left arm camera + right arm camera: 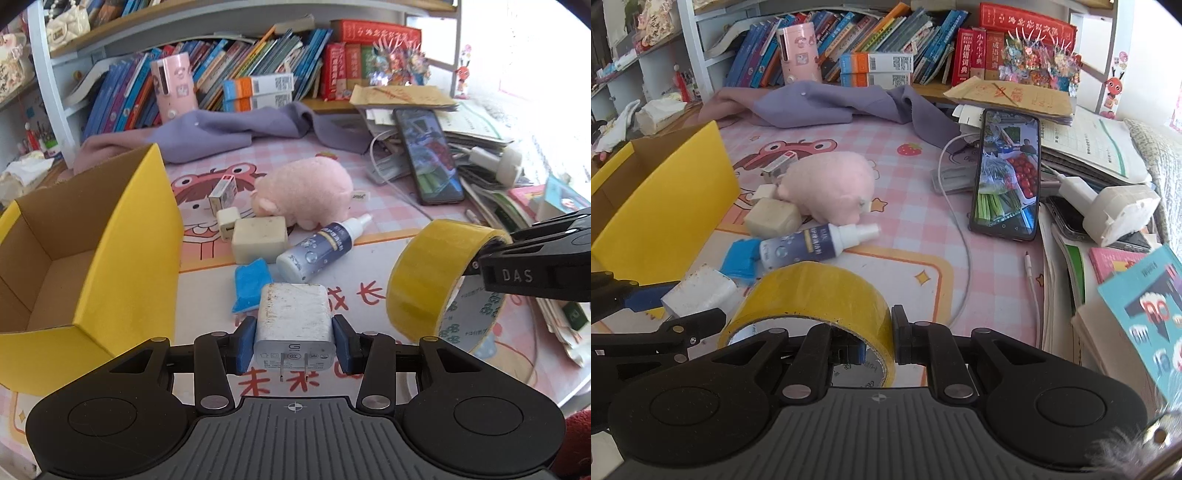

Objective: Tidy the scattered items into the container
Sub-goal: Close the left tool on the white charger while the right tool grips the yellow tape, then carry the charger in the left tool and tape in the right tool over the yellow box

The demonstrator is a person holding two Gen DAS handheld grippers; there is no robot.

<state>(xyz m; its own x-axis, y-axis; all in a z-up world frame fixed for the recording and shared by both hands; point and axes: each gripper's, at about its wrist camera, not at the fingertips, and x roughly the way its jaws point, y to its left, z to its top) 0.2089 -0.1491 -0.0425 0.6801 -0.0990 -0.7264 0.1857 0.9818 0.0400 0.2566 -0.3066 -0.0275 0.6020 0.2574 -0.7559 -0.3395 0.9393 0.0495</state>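
Pinching a white charger (294,317) sideways, the left gripper (294,345) kept its prongs clear; the right gripper (875,345) clamped the tape roll (812,295) wall, both bound, likely, for the yellow box (110,266).

Desk with pink checked cartoon mat (916,206). On it: yellow box (122,236) at left, plush pig (306,192), spray bottle (321,247), blue packet (253,282), beige blocks (258,236), purple cloth (229,133), phone (1006,173), white cable (964,258).

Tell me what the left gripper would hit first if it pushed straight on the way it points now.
Probably the blue packet, lying on the mat right past the white charger that the left gripper holds. The spray bottle lies just beyond it. Depth is hard to judge in this fisheye view.
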